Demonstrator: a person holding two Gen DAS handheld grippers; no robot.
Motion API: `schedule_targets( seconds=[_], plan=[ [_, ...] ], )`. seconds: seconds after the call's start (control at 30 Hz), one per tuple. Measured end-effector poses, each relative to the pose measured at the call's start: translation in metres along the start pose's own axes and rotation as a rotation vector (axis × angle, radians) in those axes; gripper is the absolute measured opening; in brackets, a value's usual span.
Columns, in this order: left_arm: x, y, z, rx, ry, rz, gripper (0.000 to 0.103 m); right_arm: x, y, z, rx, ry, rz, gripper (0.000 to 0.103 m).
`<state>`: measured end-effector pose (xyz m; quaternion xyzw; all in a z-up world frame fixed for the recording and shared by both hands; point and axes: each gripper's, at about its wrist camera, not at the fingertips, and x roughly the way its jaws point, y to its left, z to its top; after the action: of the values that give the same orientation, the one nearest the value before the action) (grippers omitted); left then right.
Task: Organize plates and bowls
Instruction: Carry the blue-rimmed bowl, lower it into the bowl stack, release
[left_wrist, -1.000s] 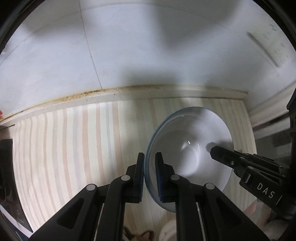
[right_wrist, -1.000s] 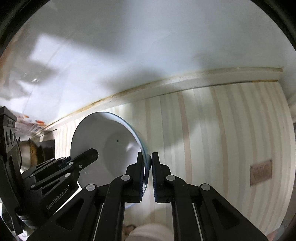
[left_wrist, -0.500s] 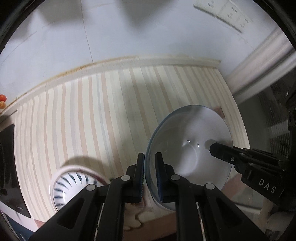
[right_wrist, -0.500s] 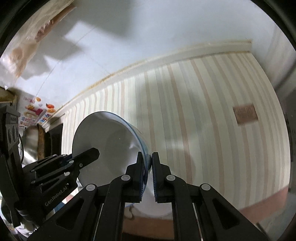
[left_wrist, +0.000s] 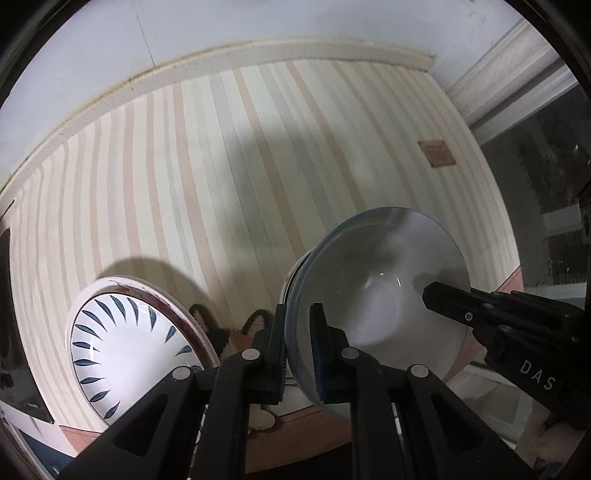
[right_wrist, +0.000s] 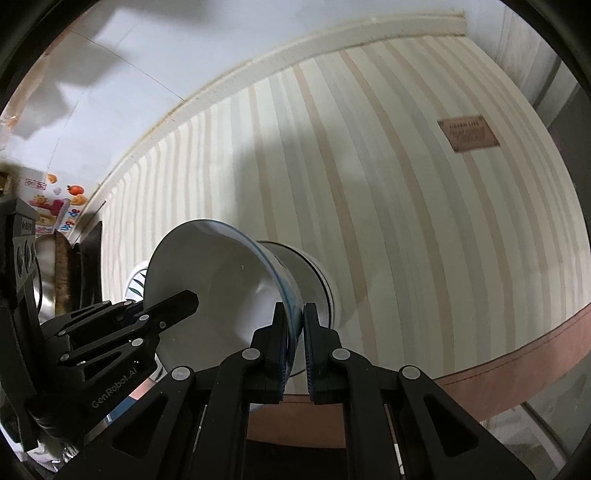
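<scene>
A white bowl (left_wrist: 384, 291) with a thin blue rim hangs above the striped table, held from both sides. My left gripper (left_wrist: 298, 325) is shut on its left rim, and my right gripper (right_wrist: 294, 325) is shut on the opposite rim of the bowl (right_wrist: 214, 280). Each view also shows the other gripper's black fingers (left_wrist: 454, 299) reaching in over the bowl's rim. A white plate (left_wrist: 129, 350) with blue leaf marks and a dark red edge lies on the table to the lower left, beside the bowl. In the right wrist view only a sliver of that plate (right_wrist: 138, 284) shows behind the bowl.
The striped cloth (left_wrist: 229, 177) covers the table up to a cream ledge and white wall. A brown label (right_wrist: 467, 134) sits on the cloth at the right. A dark appliance edge (left_wrist: 14, 332) borders the left side. A person's feet (left_wrist: 236, 332) show below the table's near edge.
Both grippers carried the bowl back from the wall toward the table's near edge. The leaf-patterned plate and the table's brown front hem have come into view.
</scene>
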<state>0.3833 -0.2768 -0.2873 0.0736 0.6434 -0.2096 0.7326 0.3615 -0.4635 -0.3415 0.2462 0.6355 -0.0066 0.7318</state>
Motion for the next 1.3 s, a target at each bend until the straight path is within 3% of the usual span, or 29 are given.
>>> schedule_targets(
  seconds=[0.43, 0.97, 1.3],
  plan=[
    [0.02, -0.003, 0.007, 0.038, 0.053, 0.05, 0.01, 0.02, -0.011, 0.003, 0.022, 0.043, -0.014, 0.009],
    [0.03, -0.003, 0.002, 0.05, 0.088, 0.061, 0.01, 0.025, -0.01, 0.013, 0.025, 0.076, -0.057, 0.013],
    [-0.014, -0.004, -0.006, 0.056, 0.032, 0.058, 0.011, -0.001, -0.001, 0.0, 0.006, 0.033, -0.068, 0.016]
  ],
)
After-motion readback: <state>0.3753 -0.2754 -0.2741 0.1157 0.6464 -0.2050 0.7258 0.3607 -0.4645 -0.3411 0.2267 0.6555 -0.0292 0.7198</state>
